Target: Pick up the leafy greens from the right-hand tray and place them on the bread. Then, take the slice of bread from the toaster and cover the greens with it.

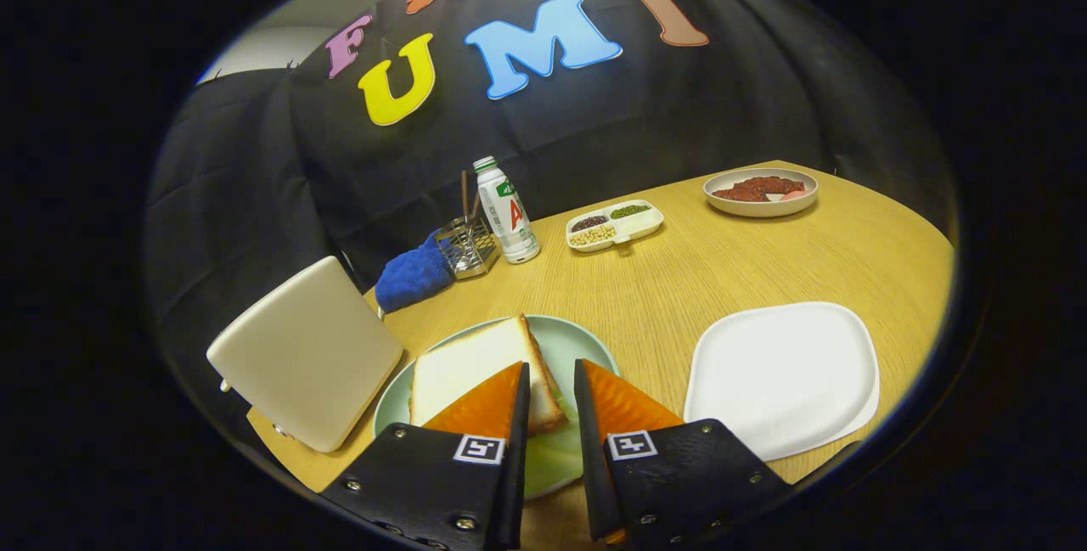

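Wooden table [696,271] against black cloth wall. Gripper [552,385] fingers slightly parted, holding nothing, hovering over pale green plate [586,347]. Bread slice [467,368] on plate, pale green leaf [552,449] beside it, between fingers. White tray [781,373] right of plate. Toaster [310,351] left of plate. Bottle [507,211] label writing too small to read.

A staged booth set up like a kitchen table: a wooden surface [722,271] backed by draped black cloth [255,177], laid with a toaster [306,356], plates, a drink bottle [507,211] and a utensil caddy [467,247].
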The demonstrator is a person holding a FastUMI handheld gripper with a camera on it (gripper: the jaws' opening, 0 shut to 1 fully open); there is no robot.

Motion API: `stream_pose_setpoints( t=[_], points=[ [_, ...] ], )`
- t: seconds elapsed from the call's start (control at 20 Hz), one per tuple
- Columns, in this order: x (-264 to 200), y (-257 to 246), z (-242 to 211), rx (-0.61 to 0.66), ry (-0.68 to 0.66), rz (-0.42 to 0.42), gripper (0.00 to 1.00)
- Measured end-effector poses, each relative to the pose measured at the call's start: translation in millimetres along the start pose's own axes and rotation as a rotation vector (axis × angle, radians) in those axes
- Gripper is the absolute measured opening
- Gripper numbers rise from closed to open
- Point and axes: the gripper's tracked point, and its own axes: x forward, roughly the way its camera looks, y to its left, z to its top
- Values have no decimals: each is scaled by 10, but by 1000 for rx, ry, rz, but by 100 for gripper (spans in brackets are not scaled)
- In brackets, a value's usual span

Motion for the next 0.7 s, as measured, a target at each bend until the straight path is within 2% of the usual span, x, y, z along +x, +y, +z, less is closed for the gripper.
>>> stream_pose_setpoints(
  t=[0.35,0.55,0.7],
  points=[
    [-146,-214,413,-120,-114,-39,30],
    [-335,-602,820,-148,-209,-107,30],
    [-472,-857,1097,-175,-268,-120,30]
  ],
)
